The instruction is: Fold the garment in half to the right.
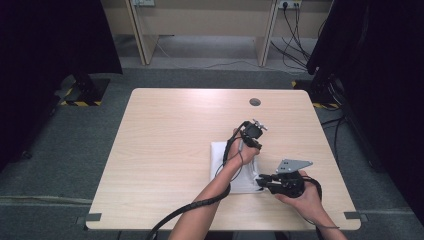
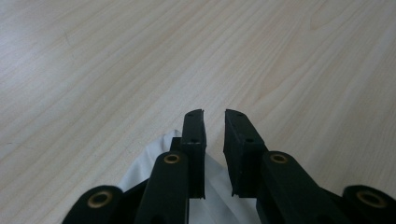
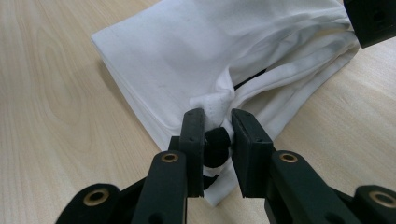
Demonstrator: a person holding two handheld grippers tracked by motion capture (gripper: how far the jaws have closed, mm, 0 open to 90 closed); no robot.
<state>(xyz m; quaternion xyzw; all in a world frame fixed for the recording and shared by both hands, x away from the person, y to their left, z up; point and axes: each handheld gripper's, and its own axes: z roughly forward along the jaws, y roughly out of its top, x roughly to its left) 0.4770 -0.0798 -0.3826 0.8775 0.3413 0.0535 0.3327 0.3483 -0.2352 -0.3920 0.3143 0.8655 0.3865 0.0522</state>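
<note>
A white cloth bag (image 1: 231, 167) lies folded on the table's near right part. My right gripper (image 3: 217, 115) reaches it from the right, at the near corner. Its pads sit on either side of a small black knob (image 3: 217, 141) at the bag's (image 3: 187, 56) gathered edge and touch it. My left gripper (image 1: 251, 134), held by a hand that crosses over the bag, stands at the far right corner. In the left gripper view its jaws (image 2: 214, 114) are a narrow gap apart with bare tips, and the white cloth (image 2: 140, 168) lies under them.
The light wooden table (image 1: 165, 130) has a round grommet (image 1: 255, 102) near its far edge. Black cables trail from both grippers towards the near edge. Dark curtains and stands flank the table, with desk legs and wall sockets behind.
</note>
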